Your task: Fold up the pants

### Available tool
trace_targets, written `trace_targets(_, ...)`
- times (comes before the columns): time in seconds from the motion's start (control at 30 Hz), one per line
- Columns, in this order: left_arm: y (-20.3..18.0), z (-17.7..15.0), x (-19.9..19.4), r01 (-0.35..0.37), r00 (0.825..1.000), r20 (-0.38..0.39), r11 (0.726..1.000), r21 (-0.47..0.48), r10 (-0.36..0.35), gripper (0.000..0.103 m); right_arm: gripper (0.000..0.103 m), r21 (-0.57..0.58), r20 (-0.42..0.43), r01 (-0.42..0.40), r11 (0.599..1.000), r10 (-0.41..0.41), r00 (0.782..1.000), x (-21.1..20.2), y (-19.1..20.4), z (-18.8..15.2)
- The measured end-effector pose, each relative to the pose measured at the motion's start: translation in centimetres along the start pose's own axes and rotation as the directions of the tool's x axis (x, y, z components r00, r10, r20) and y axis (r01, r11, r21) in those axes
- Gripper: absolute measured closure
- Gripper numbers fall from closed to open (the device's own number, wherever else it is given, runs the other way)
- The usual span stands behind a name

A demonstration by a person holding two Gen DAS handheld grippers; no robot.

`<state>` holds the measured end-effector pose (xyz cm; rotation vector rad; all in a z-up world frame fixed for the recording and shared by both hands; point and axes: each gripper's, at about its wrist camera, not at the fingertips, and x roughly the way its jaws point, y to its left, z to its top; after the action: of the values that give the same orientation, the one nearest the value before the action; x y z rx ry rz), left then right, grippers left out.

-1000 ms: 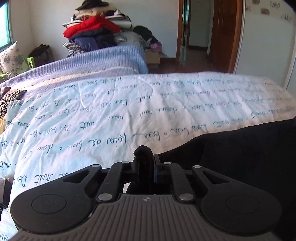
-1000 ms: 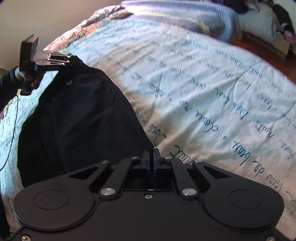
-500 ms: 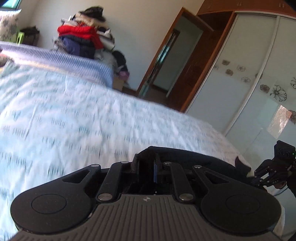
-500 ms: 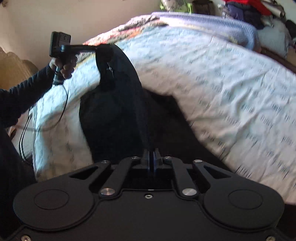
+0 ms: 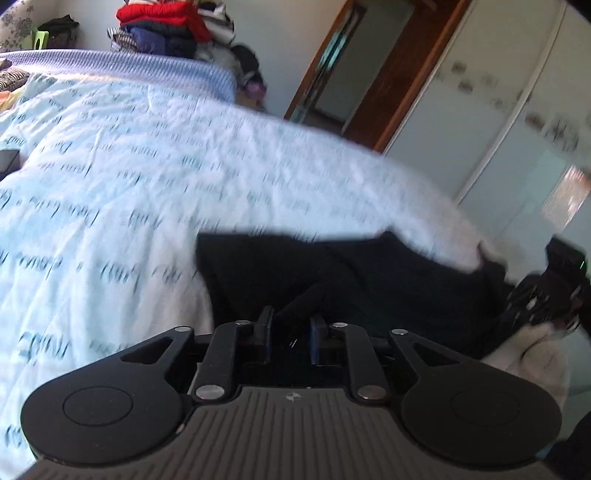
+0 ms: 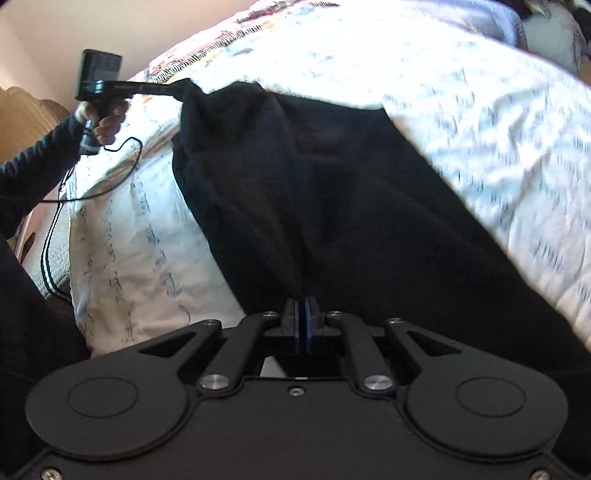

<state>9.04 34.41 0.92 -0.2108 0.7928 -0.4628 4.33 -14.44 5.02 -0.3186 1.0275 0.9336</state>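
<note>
Black pants (image 6: pixel 351 203) lie spread over the light blue quilt (image 6: pixel 443 92) near the bed's edge. My right gripper (image 6: pixel 303 314) is shut on one end of them, with the cloth drawn taut into its pads. In the right wrist view, my left gripper (image 6: pixel 176 89) is at the pants' far corner, which is raised to its tip. In the left wrist view, the left gripper (image 5: pixel 291 318) is opening its jaws, and a ridge of the pants (image 5: pixel 388 280) stands loosely in the gap. The right gripper (image 5: pixel 517 295) shows at the right edge.
A blue blanket (image 5: pixel 129 70) and a pile of clothes (image 5: pixel 166 26) lie at the bed's far end. A doorway (image 5: pixel 343 66) and wardrobe doors (image 5: pixel 498 110) stand to the right. A hand (image 6: pixel 107 118) and a trailing cable (image 6: pixel 92 192) are beside the bed.
Both grippers carried the pants across the bed and lowered them, so they now lie flatter on the quilt. The left jaws, which were pinched on the cloth, have parted. The right gripper stays shut.
</note>
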Motion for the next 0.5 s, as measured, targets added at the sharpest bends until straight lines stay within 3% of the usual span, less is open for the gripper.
trace_targets(0.1, 0.2, -1.4, -0.9, -0.03, 0.999, -0.034, 1.0, -0.004, 0.03, 0.073, 0.096, 0.054, 0.003, 0.018, 0.998, -0.018, 1.0, 0.6, -0.7, -0.5)
trace_targets(0.13, 0.0, -1.6, -1.7, -0.051, 0.999, -0.016, 0.999, -0.01, 0.051, 0.072, 0.089, 0.089, 0.039, 0.025, 0.996, -0.028, 0.999, 0.0, -0.9, -0.2)
trace_targets(0.2, -0.3, -1.8, -3.6, -0.058, 0.997, 0.043, 0.996, -0.063, 0.06, 0.059, 0.067, 0.163, 0.175, 0.003, 0.987, -0.032, 0.984, -2.2, -0.9, 0.4)
trace_targets(0.23, -0.5, -1.9, -4.5, -0.034, 0.996, 0.081, 0.994, -0.103, 0.043, 0.053, 0.044, 0.221, 0.269, -0.041, 0.974, -0.02, 0.963, -3.4, -1.0, 0.5)
trace_targets(0.27, -0.7, -2.2, -5.2, -0.012, 0.992, 0.122, 0.987, -0.16, 0.032, 0.041, 0.025, 0.285, 0.35, -0.103, 0.953, -0.004, 0.937, -4.3, -1.2, 0.4)
trace_targets(0.3, -0.8, -2.6, -5.5, 0.023, 0.987, 0.16, 0.969, -0.245, 0.017, 0.03, 0.023, 0.332, 0.417, -0.171, 0.928, 0.018, 0.909, -4.8, -1.2, 0.3)
trace_targets(0.4, -1.3, -4.0, -5.0, 0.103, 0.976, 0.217, 0.882, -0.459, -0.001, 0.028, 0.024, 0.427, 0.557, -0.345, 0.836, 0.058, 0.829, -5.3, -0.9, -0.7)
trace_targets(0.5, -1.4, -5.4, -3.8, 0.175, 0.973, 0.23, 0.757, -0.629, -0.034, 0.029, 0.024, 0.499, 0.591, -0.412, 0.763, 0.048, 0.805, -4.7, 0.0, -1.7)
